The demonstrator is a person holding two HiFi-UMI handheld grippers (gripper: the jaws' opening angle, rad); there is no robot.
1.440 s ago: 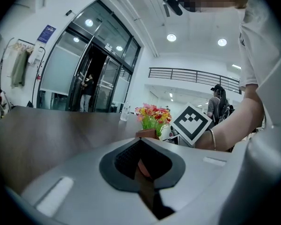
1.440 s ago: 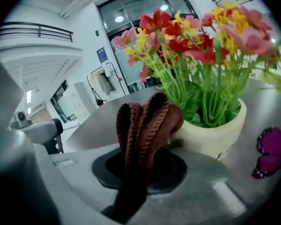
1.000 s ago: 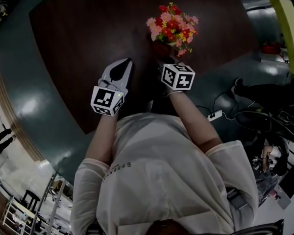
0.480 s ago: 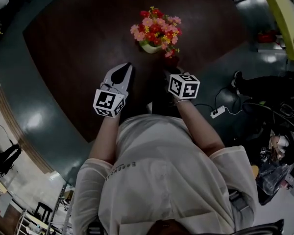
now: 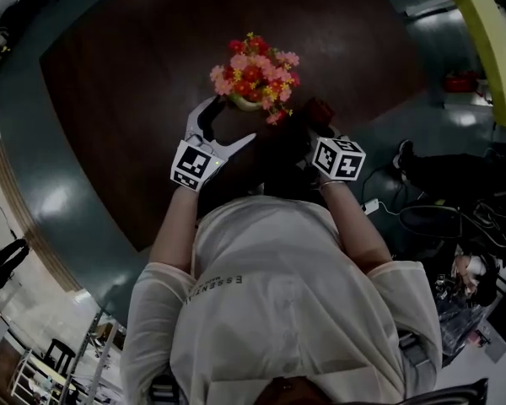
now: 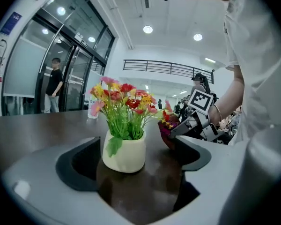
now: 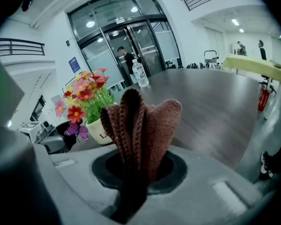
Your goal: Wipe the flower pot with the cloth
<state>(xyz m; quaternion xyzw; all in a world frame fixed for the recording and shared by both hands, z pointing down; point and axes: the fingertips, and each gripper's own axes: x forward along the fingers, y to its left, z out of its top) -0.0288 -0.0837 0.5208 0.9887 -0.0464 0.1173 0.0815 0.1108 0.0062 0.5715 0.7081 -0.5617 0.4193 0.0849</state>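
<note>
A cream flower pot (image 5: 246,102) with pink, red and yellow flowers stands on the dark wooden table (image 5: 135,74). My left gripper (image 5: 228,125) is at the pot's near side and its jaws are opening. In the left gripper view the pot (image 6: 125,153) stands in the mouth of the left gripper (image 6: 136,161), with neither pad touching it. My right gripper (image 5: 308,129) is to the right of the pot, shut on a folded reddish-brown cloth (image 5: 320,110). In the right gripper view the cloth (image 7: 145,130) sticks up from the right gripper (image 7: 138,172), and the pot (image 7: 99,130) is off to the left.
A water bottle (image 7: 139,74) stands far back on the table. A person (image 6: 52,86) stands by the glass doors. On the floor to the right are a power strip (image 5: 371,202), cables and a red object (image 5: 465,81), beside a yellow-green table (image 5: 489,32).
My left gripper has moved up to the pot and its shut jaws have come apart. My right gripper has drawn away from the pot to the right with the cloth.
</note>
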